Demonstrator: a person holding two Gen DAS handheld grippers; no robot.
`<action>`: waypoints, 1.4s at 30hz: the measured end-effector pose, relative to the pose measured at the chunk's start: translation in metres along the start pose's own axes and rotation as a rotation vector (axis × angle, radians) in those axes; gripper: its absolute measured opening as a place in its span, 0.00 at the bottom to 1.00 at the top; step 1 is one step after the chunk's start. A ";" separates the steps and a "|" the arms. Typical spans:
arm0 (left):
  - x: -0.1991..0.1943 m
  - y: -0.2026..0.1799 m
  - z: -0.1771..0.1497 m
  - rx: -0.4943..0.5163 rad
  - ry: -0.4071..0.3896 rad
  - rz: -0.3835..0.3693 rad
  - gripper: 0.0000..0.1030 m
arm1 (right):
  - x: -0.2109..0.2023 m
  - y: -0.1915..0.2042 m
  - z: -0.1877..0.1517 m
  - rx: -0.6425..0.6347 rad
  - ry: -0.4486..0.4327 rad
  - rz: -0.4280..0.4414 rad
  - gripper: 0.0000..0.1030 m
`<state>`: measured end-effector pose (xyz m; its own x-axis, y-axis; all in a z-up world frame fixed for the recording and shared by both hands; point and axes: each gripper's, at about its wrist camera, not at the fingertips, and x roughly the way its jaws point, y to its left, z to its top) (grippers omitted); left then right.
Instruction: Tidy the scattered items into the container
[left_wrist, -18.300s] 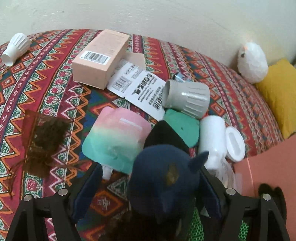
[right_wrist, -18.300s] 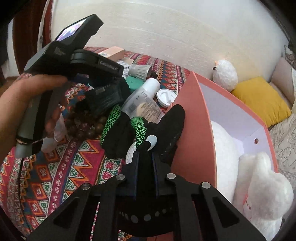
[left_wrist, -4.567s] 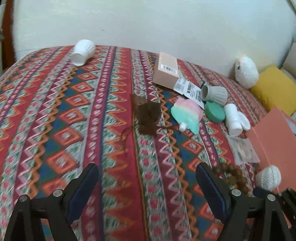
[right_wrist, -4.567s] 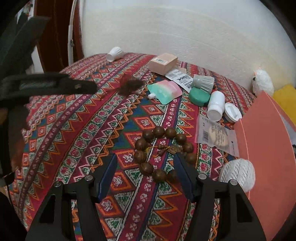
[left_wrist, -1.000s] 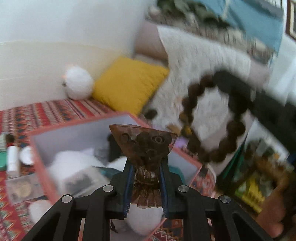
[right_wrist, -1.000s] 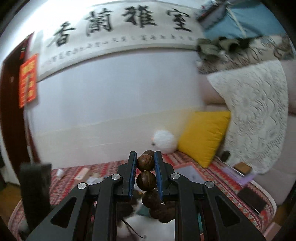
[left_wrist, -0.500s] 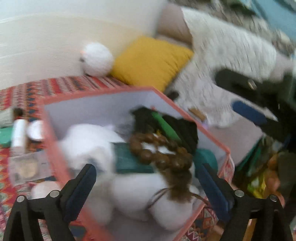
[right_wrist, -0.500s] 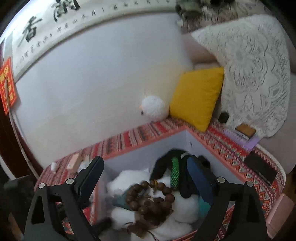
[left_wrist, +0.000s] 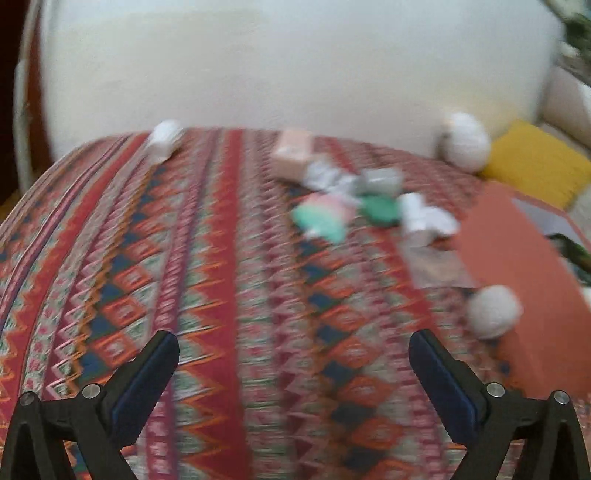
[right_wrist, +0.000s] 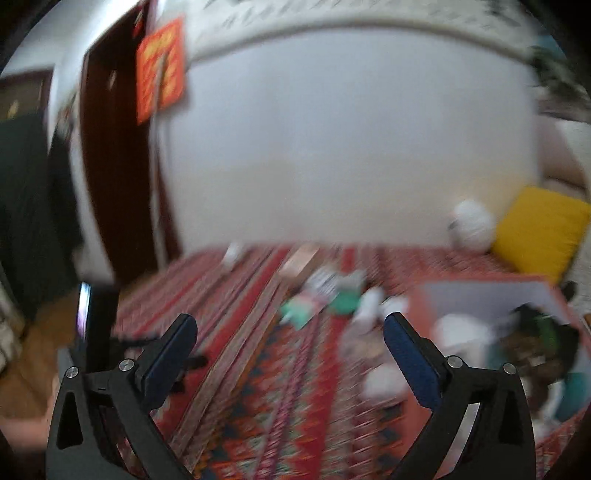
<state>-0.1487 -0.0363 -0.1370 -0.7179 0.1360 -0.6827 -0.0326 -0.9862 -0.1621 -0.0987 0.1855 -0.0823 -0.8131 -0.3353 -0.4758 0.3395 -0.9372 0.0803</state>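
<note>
Both views are motion-blurred. My left gripper is open and empty above the patterned cloth. Ahead lie a pink box, a pink-green pouch, a green disc, a white bottle, a clear packet and a white yarn ball against the orange container. My right gripper is open and empty. The container at its right holds white plush toys, dark beads and a black-green glove.
A white ribbed cup lies at the far left of the cloth. A white fluffy ball and a yellow cushion sit by the wall. The left gripper's dark handle stands at the left of the right wrist view.
Both grippers have swung left, away from over the container, to face the cloth. The beads and brown sachet they held a second ago lie in the container; both stay open.
</note>
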 end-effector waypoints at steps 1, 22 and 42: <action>0.005 0.006 -0.001 0.006 0.003 0.011 1.00 | 0.021 0.011 -0.007 -0.011 0.042 0.007 0.99; 0.103 0.060 -0.028 0.075 0.163 0.139 1.00 | 0.215 0.006 -0.087 0.035 0.368 -0.161 0.99; 0.099 0.060 -0.031 0.088 0.139 0.160 1.00 | 0.225 0.001 -0.096 0.061 0.407 -0.138 1.00</action>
<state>-0.2006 -0.0786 -0.2362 -0.6163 -0.0175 -0.7874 0.0089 -0.9998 0.0153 -0.2359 0.1187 -0.2734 -0.5923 -0.1530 -0.7910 0.2026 -0.9785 0.0375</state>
